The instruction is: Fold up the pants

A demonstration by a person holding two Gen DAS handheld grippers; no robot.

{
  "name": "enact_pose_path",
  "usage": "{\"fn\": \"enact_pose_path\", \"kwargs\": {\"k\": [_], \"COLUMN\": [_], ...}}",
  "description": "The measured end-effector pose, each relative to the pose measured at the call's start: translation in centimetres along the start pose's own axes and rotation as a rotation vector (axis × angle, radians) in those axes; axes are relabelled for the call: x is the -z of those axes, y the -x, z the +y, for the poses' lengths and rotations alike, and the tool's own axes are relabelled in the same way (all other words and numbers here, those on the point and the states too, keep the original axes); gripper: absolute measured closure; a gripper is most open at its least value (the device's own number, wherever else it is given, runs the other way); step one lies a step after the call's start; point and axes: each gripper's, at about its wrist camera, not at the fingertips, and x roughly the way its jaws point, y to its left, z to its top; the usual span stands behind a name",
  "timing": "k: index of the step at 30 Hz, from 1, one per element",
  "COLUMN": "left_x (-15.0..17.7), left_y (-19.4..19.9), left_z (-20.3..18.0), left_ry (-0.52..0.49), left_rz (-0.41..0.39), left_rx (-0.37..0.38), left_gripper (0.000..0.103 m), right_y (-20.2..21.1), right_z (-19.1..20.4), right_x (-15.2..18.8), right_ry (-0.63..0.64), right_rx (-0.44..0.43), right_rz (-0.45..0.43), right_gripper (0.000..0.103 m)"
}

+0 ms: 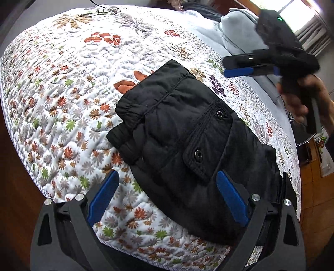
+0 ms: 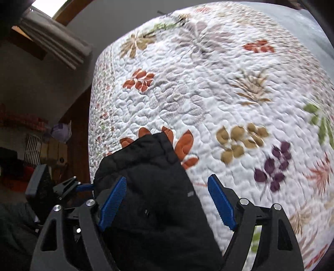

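The black pants (image 1: 183, 150) are lying folded up in a thick bundle on the flowery quilt (image 1: 62, 87), near the bed's edge. The left gripper (image 1: 167, 200) is hovering over them with its 2 fingers spread wide, gripping nothing. The right gripper (image 2: 167, 202) is also sitting wide open above the bundle's edge. A pair of glasses (image 1: 100, 11) is resting on the far side of the quilt.

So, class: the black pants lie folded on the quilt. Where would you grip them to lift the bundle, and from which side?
Grip the black pants at the thick folded edge nearest the left gripper, coming in low from the bed's near side. There the layers stack into one bulky lip over the floral quilt, so open fingers can straddle them all.
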Motion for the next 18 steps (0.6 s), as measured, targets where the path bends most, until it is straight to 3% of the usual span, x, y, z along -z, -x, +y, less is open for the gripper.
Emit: {"fn": "enact_pose_path", "kwargs": {"k": [10,13,18], "left_x": [-0.9,-0.8,-0.7], "left_y": [-0.7,-0.3,0.4], "left_z": [1.1,2.6,5.7], "left_ry": [0.001,0.063,0.248], "left_rz": [0.011,0.013,0.006], "left_rx": [0.011,0.08,0.241], "left_gripper": [0.008,0.008,0.008], "right_y": [-2.1,-2.4,-2.5], "right_z": [-0.1,0.1,0.0], "right_x": [-3.1,-3.5,-3.9], "right_ry": [0.04,0.066,0.072], "right_rx": [-0.024,-0.017,-0.035], "right_rz": [0.051,0.091,0.126], "right_gripper": [0.021,0.019,0.016]}}
